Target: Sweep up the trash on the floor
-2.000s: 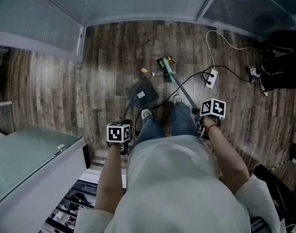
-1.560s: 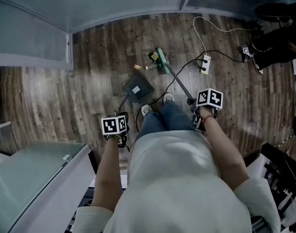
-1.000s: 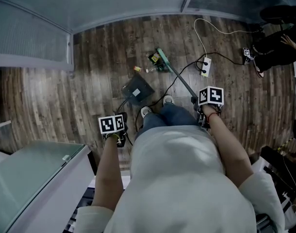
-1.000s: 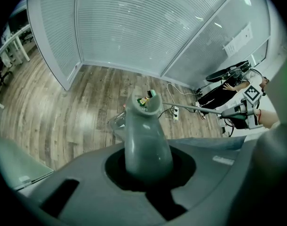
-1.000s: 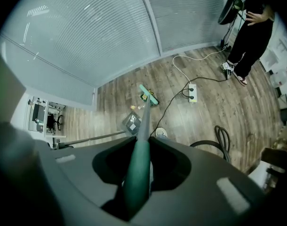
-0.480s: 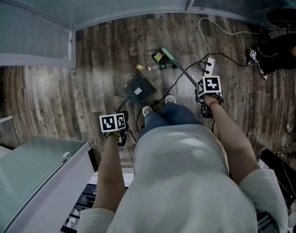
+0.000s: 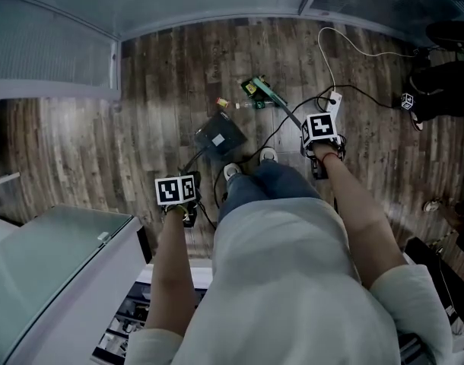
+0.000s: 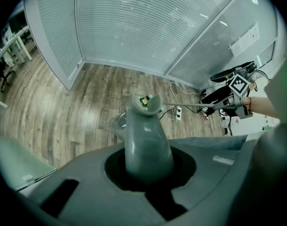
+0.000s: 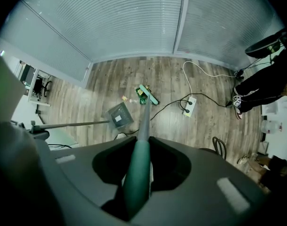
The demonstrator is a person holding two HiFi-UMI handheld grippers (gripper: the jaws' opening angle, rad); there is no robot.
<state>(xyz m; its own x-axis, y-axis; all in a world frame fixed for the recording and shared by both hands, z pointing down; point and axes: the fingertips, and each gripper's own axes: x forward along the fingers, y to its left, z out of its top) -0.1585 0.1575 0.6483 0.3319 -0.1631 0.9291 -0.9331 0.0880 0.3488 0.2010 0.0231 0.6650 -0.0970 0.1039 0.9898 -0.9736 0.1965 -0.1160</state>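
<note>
On the dark plank floor (image 7: 163,90) by the blinds (image 7: 49,59), the right gripper (image 7: 317,149) clamps the broom (image 7: 281,111), its head far ahead beside the trash (image 7: 239,105), while the left gripper (image 7: 183,210) clamps the dustpan (image 7: 219,137) by its handle (pan just ahead of it), so next, I'd judge, brush the scraps panward.

right tool (image 7: 317,138) pushed forward, broom (image 7: 260,90) swung right

Your count, floor insp.: grippers, qty 2: left gripper (image 8: 148,161), right gripper (image 9: 138,169). 1 broom (image 7: 267,92), 1 dustpan (image 7: 219,136), approx. 3 trash pcs (image 7: 250,88), 1 power strip (image 7: 335,102).
</note>
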